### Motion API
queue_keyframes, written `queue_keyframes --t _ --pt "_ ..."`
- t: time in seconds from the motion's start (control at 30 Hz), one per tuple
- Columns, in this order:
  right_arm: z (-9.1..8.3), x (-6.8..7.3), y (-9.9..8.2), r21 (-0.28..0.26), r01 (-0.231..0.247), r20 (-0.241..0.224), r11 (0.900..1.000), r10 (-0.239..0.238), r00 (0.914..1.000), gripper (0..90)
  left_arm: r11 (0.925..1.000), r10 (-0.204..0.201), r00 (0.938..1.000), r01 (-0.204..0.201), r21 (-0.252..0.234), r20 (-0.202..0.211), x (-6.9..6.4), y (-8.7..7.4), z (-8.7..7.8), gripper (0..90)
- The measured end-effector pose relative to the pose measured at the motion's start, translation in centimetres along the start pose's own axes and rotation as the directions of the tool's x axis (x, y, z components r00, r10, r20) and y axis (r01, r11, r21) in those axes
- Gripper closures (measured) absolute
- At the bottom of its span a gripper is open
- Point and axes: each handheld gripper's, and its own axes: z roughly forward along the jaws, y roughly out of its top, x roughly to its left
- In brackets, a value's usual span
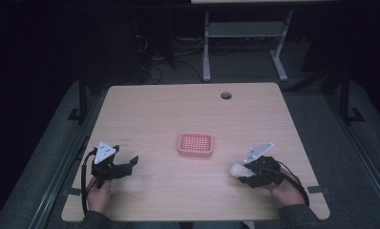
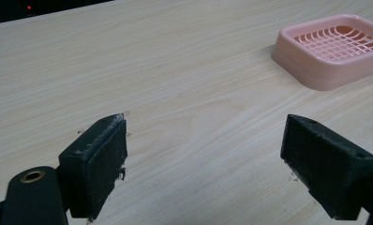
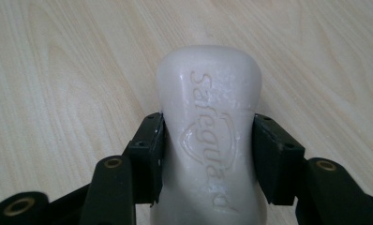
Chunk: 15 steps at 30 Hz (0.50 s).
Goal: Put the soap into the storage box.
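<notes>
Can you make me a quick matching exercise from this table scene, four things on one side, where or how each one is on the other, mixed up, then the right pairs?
Things:
1. bar of soap
2. soap dish
3. left gripper
4. round hole

States or places:
A. near the table's far edge
B. jaws open, nothing between them
C. clamped between the right gripper's jaws
D. pink, empty, at the table's middle

Pairs: 1-C, 2-D, 3-B, 4-A

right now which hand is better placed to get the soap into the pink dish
Right. The right tool is already clamped on the soap, close to the pink dish. The left tool stands open and holds nothing.
</notes>
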Motion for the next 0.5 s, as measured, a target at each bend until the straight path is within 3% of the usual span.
queue_keyframes --t 0.1,0.2,0.5 --pt "0.4 0.0 -0.1 0.012 0.023 0.014 0.9997 -0.023 0.9996 48.7 1.0 0.001 1.0 -0.001 -0.001 0.0 0.0 0.0 0.0 14.4" --pt "0.6 0.1 -0.1 0.014 0.004 0.014 0.9999 -0.004 0.9999 48.7 1.0 0.002 1.0 -0.002 0.001 0.0 0.0 0.0 0.0 14.4" --pt "1.6 0.6 -0.3 0.052 0.031 0.02 0.9982 -0.032 0.9993 48.7 1.0 0.002 1.0 -0.002 -0.005 0.0 0.1 0.0 0.0 14.4"
